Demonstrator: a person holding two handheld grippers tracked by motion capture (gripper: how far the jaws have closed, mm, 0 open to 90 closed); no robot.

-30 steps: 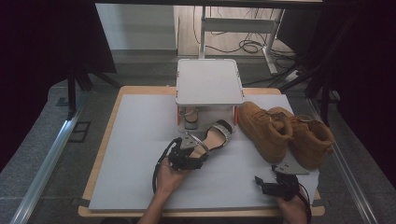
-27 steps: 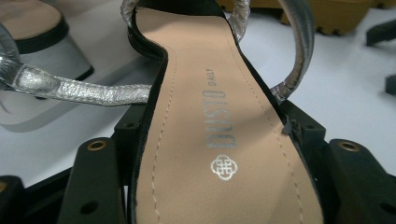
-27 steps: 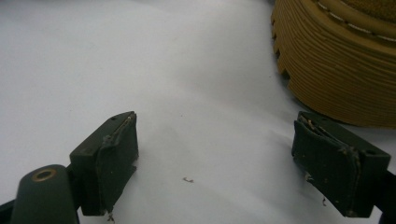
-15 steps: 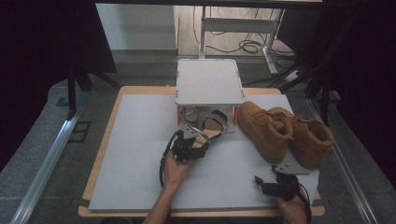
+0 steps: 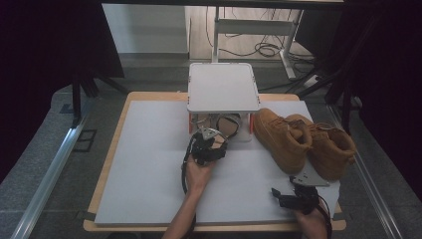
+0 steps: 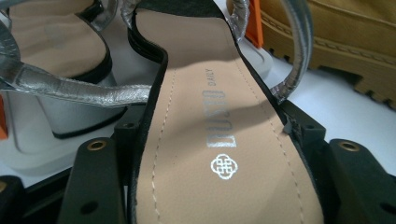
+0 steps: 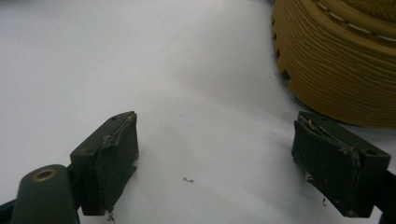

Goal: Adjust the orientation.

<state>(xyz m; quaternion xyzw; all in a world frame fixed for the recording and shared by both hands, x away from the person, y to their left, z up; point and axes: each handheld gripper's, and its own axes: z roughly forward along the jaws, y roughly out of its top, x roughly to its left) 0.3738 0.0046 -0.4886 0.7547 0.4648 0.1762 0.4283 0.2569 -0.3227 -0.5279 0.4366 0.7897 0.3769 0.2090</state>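
White table top (image 5: 149, 164) bare along its left edge, left gripper (image 5: 209, 144) clamped on sandal (image 6: 205, 154) at small rack (image 5: 222, 87) by far edge, tan boots (image 5: 303, 142) crowding right edge, right gripper (image 7: 215, 158) jaws apart, empty, near corner.

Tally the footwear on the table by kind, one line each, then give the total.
Tan boots: 2
Silver-strapped sandals: 2, one held in the left gripper, one already under the white shelf
Total: 4
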